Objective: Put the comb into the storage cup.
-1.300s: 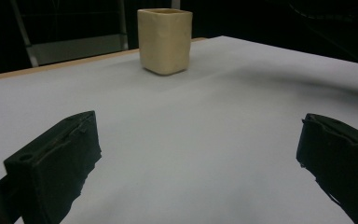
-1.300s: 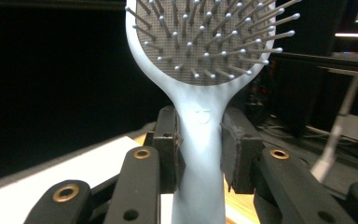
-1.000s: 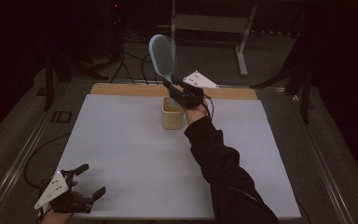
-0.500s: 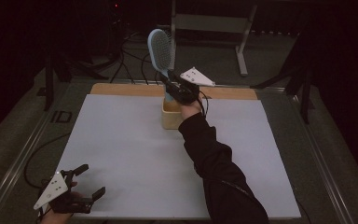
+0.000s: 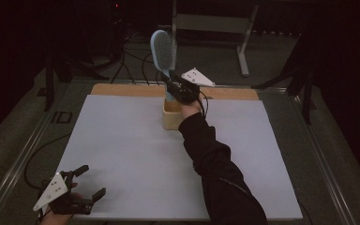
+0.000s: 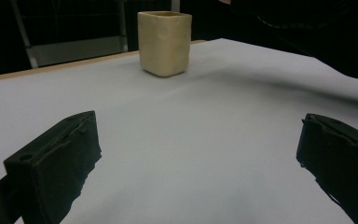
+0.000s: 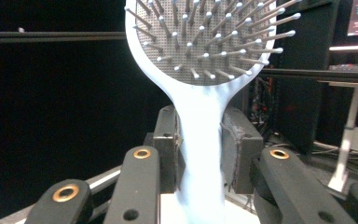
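Observation:
A light blue hairbrush stands nearly upright above a small tan square cup at the back middle of the white table. My right gripper is shut on the brush handle, both pads pressing its sides, bristles facing the camera in the right gripper view. The handle's lower end reaches down toward the cup's opening; whether it is inside I cannot tell. My left gripper rests at the front left corner, open and empty, its jaws wide apart around bare table, with the cup far ahead.
A wooden strip runs along the table's back edge. Behind it stand a metal frame and cables on the dark floor. A dark-sleeved arm crosses the table's middle right.
The brush has swung from leaning left to nearly upright, and the right gripper has shifted slightly left over the cup. The left gripper has stayed put.

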A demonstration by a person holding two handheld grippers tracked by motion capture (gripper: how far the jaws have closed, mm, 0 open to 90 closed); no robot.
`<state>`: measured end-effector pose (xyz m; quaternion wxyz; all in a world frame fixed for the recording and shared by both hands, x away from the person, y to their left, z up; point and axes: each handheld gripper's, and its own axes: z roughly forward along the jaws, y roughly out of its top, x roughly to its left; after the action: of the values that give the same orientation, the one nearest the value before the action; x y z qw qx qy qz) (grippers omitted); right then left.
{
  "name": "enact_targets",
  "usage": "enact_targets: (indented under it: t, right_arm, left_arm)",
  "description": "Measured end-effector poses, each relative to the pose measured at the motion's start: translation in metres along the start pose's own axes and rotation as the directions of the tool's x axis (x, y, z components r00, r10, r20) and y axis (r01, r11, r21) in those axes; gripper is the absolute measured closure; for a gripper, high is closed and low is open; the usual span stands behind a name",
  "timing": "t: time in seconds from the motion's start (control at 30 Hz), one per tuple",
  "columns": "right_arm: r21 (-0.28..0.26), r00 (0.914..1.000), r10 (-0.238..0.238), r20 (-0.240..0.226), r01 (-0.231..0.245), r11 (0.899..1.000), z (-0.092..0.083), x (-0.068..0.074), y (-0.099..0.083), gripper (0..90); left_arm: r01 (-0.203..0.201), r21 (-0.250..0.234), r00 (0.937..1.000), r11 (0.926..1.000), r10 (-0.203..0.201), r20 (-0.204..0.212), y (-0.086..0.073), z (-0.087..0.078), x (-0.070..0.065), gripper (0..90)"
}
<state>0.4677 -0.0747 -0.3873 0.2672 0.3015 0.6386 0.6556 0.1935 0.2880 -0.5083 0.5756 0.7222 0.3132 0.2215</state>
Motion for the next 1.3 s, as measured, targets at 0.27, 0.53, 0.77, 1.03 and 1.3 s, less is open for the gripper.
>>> enact_targets:
  t: [0.27, 0.53, 0.77, 1.03, 1.3]
  right_arm:
    - [0.022, 1.0000, 0.002, 0.006, -0.003, 1.000, 0.000, -0.011, -0.012, 70.1]
    - [0.047, 0.9998, 0.011, 0.014, -0.012, 0.999, 0.001, -0.020, -0.027, 70.1]
    - [0.062, 0.9991, 0.040, 0.017, -0.040, 0.997, 0.001, -0.024, -0.040, 70.1]
    - [0.073, 0.9985, 0.052, 0.018, -0.053, 0.996, 0.000, -0.026, -0.050, 70.0]
    - [0.108, 0.9988, 0.048, 0.008, -0.049, 0.993, -0.003, -0.026, -0.059, 69.9]
  left_arm:
    - [0.001, 0.000, 1.0000, 1.0000, -0.001, 0.001, 0.000, 0.000, 0.000, 0.0]
    - [0.001, -0.001, 1.0000, 1.0000, -0.001, 0.004, 0.000, 0.000, 0.000, 0.0]
    - [0.003, -0.001, 1.0000, 1.0000, -0.003, 0.003, -0.001, 0.000, 0.000, 0.0]
    - [-0.001, 0.002, 1.0000, 1.0000, 0.001, 0.004, -0.001, 0.000, 0.000, 0.0]
    - [-0.003, 0.005, 1.0000, 1.0000, 0.003, 0.004, -0.001, 0.001, 0.000, 0.0]
